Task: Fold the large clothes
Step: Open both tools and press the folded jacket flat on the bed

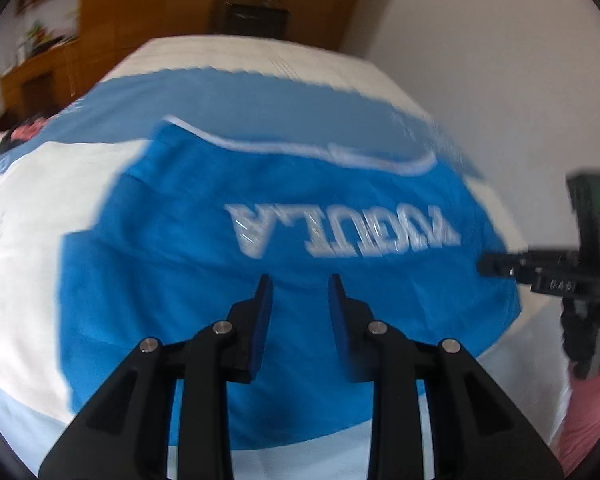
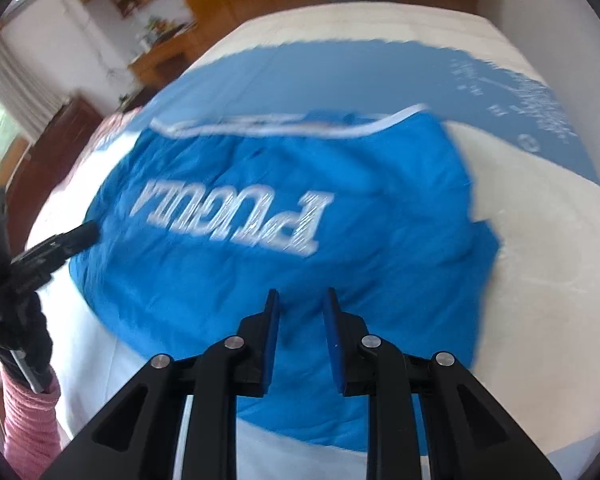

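Note:
A bright blue garment [image 1: 204, 248] with white letters and a white-trimmed edge lies spread on the bed, also in the right wrist view [image 2: 380, 208]. My left gripper [image 1: 299, 282] is open and empty, hovering above the garment's near part. My right gripper [image 2: 300, 298] is open and empty above the garment's near edge. The right gripper shows at the right of the left wrist view [image 1: 496, 266], at the garment's right side. The left gripper shows at the left of the right wrist view [image 2: 86, 234], at the garment's left side. Both views are blurred.
The bed cover [image 1: 28, 240] is white with a wide blue band [image 1: 260, 104] at the far side. Wooden wardrobe and shelves [image 1: 140, 4] stand beyond the bed. A white wall [image 1: 480, 40] is at the right. A pink sleeve [image 2: 28, 420] shows at the lower left.

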`<state>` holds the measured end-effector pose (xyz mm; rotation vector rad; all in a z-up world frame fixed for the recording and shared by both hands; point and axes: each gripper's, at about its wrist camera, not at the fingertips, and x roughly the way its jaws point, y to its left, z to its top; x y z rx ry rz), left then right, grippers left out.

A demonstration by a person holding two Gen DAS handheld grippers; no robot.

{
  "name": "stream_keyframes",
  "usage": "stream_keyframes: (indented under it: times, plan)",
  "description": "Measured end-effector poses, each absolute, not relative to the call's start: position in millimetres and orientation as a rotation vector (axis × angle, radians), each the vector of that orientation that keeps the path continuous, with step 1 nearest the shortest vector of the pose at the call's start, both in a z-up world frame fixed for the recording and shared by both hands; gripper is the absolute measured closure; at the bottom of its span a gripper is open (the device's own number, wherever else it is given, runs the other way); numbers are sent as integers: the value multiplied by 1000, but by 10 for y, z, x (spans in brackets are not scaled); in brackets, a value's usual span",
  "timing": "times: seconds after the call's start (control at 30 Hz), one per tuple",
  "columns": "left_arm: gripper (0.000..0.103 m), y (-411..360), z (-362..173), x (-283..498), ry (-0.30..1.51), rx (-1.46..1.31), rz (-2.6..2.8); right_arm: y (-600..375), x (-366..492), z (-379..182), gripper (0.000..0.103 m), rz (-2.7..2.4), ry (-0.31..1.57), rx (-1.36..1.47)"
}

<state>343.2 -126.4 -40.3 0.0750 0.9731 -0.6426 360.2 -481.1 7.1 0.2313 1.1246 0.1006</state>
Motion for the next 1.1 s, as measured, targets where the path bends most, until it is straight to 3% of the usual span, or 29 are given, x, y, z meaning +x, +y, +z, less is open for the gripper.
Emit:
stream_keyframes:
  times: [0.3, 1.1]
  plan:
    - [77, -1306, -969, 3536, 1034, 107, -648, -4731, 3689, -326, 83, 48, 1162, 213]
    - [83, -1217, -968, 3548, 1056, 11, -586, -4688, 3655, -367, 85, -13, 1099, 229]
